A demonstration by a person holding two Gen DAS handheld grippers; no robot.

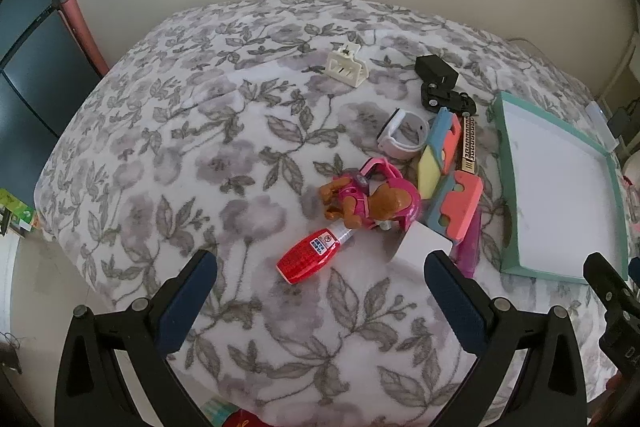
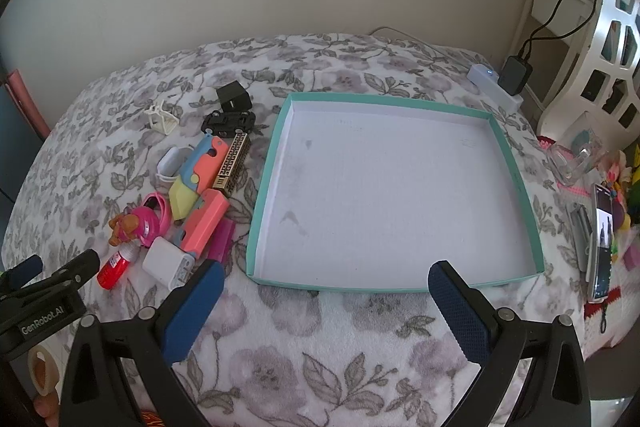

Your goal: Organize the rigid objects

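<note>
On the floral bedspread lies a cluster of small items: a red bottle [image 1: 306, 259], a pink toy dog [image 1: 360, 199], a white charger block [image 1: 420, 247], coral-and-blue foam toys [image 1: 460, 207], a white watch [image 1: 400, 135], a black toy car [image 1: 448, 99] and a cream clip [image 1: 346, 69]. My left gripper [image 1: 320, 261] hovers open just before the bottle, holding nothing. A teal box tray [image 2: 392, 195] with a bare white floor sits to the right of the cluster [image 2: 204, 227]. At the tray's near edge my right gripper [image 2: 326, 269] stands open, with nothing in it.
A black adapter [image 2: 234, 97] and a gold patterned bar [image 2: 234, 163] also lie in the cluster. Behind the tray is a white power strip [image 2: 496, 83] with a black plug. A phone [image 2: 602, 247] and clutter line the bed's right edge. A wall stands behind.
</note>
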